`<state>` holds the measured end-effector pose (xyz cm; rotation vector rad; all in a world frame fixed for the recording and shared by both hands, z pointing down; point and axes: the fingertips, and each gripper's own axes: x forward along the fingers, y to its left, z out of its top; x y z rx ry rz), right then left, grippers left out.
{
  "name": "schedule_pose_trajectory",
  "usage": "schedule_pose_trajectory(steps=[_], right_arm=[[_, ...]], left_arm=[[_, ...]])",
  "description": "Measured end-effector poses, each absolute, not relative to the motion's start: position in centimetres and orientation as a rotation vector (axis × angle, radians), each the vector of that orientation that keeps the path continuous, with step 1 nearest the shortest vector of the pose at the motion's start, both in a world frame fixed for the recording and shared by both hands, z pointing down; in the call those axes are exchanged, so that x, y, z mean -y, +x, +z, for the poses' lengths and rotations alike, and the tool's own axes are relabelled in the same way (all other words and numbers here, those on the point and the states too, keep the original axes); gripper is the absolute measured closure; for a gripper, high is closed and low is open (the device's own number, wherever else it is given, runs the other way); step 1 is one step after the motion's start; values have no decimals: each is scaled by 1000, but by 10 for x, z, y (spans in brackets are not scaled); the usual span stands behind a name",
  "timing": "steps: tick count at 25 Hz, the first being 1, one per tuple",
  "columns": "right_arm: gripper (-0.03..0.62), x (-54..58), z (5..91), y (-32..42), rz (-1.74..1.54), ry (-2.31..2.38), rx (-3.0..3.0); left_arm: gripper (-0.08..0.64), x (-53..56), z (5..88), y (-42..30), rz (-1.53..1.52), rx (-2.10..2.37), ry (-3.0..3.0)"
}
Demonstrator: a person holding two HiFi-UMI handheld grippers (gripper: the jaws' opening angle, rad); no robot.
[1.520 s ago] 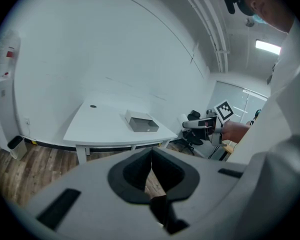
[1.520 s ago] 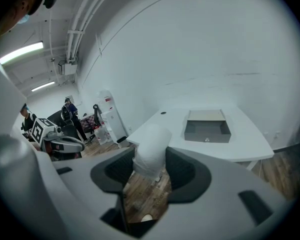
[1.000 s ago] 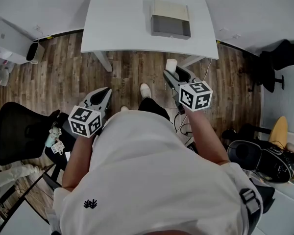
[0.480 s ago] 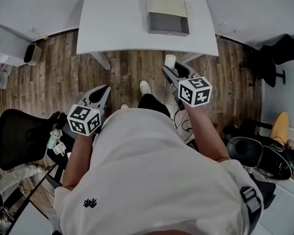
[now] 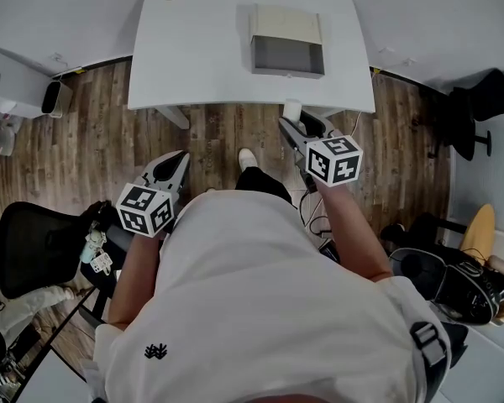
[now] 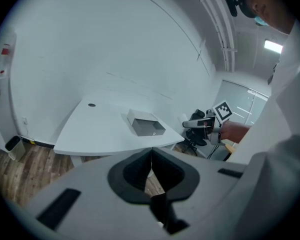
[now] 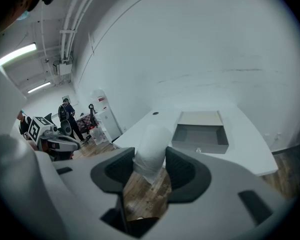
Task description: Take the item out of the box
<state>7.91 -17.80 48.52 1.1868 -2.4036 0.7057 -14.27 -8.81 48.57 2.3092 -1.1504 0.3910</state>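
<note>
Already out of the box (image 5: 287, 40), the white wrapped item (image 5: 292, 110) is pinched between the jaws of the right tool (image 5: 297, 126) and sticks out past their tips. It hangs over the wooden floor (image 5: 101, 133), just at the near edge of the white table (image 5: 193, 57) and well apart from the box. The box, grey inside with a pale flap folded back behind it, stands open on the table. The left tool (image 5: 175, 168) is held over the floor farther back from the table, close to the person's white shirt (image 5: 252, 309). Its jaws are pressed together with nothing between them.
</note>
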Motion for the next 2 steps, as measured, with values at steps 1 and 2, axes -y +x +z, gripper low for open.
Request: schedule_pose_trajectory(steps=[1, 2], right_arm=[[394, 183, 487, 80, 708, 1183, 2403], [394, 188, 488, 81, 709, 1180, 2402]], left_arm=[[552, 92, 486, -142, 391, 1152, 2307], [552, 96, 487, -141, 390, 1154, 2305]])
